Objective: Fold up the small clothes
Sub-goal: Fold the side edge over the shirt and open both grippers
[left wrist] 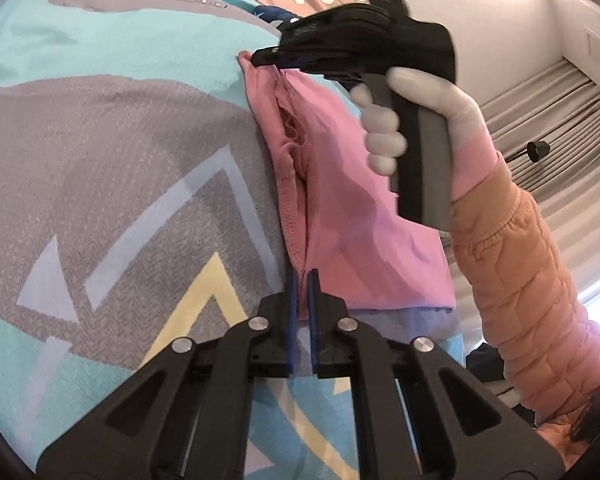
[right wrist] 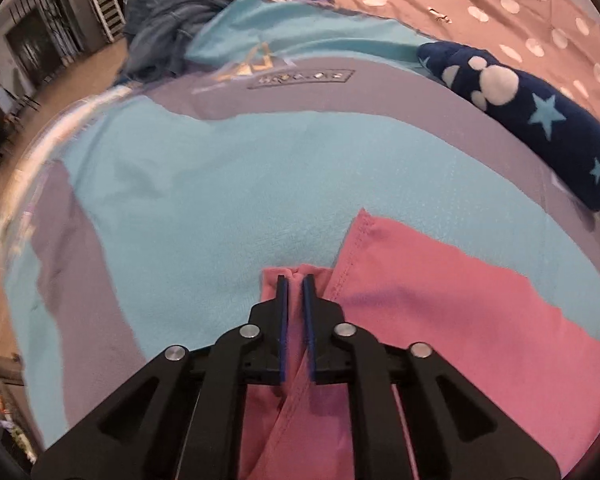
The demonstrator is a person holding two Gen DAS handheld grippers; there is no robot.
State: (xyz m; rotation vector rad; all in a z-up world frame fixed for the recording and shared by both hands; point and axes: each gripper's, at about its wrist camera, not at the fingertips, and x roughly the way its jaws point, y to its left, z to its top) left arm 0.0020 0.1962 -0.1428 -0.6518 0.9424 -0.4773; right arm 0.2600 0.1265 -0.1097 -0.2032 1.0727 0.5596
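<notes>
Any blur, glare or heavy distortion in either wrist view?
Left wrist: blown-out window glare at right, behind the sleeve; the pink garment is sharp; fisheye bows the bedspread. Right wrist: dimmer, motion smear along the left rim; garment and navy star cloth slightly soft.

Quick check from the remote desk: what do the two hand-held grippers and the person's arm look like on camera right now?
Both hand-held grippers, left and right, are matte black linkages with round silver pivot pins and blue-padded fingers. The right one has a grey-and-black handle and a green light at its top. The person wears a white glove, a pink cuff and a quilted peach sleeve.
</notes>
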